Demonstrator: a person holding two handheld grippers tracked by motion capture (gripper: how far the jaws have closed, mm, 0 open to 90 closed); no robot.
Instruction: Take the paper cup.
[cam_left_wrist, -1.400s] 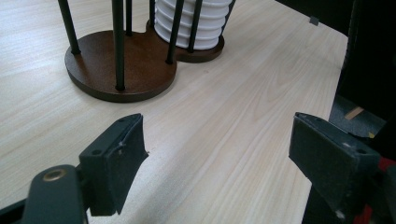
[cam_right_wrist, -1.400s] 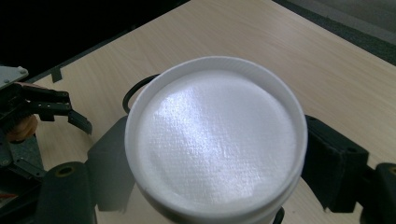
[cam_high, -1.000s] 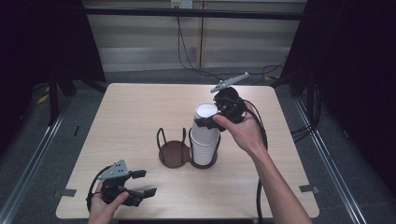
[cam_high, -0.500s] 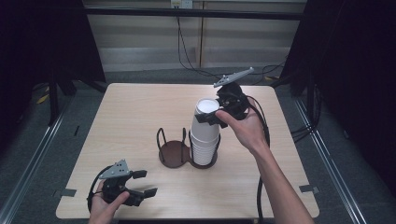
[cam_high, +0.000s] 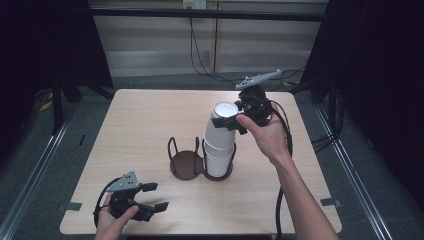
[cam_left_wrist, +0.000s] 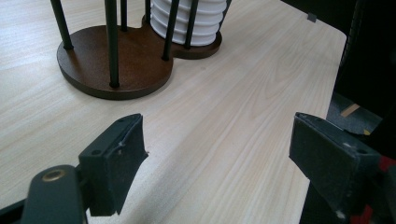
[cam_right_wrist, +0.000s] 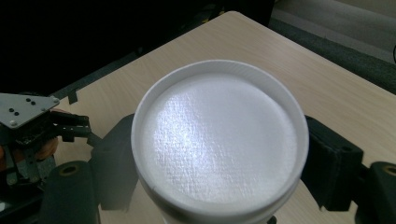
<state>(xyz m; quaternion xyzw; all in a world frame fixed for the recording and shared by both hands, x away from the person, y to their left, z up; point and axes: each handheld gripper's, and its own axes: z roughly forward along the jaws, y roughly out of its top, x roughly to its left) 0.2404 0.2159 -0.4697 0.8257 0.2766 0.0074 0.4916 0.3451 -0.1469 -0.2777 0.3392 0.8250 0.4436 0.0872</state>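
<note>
A stack of upside-down white foam cups stands in one ring of a dark brown two-ring holder. Its other ring holds nothing. My right gripper is shut on the top cup, which is tilted and raised a little on the stack. In the right gripper view the cup's flat white bottom sits between the two black jaws. My left gripper rests at the table's front left, open, with bare table between its jaws. The holder and the stack lie ahead of it.
The light wooden table has a dark floor around it and its right edge close by. My left gripper also shows beyond the cup in the right gripper view. Cables trail from both grippers.
My right gripper has risen slightly with the top cup and tipped it. The left gripper has stayed where it was.
</note>
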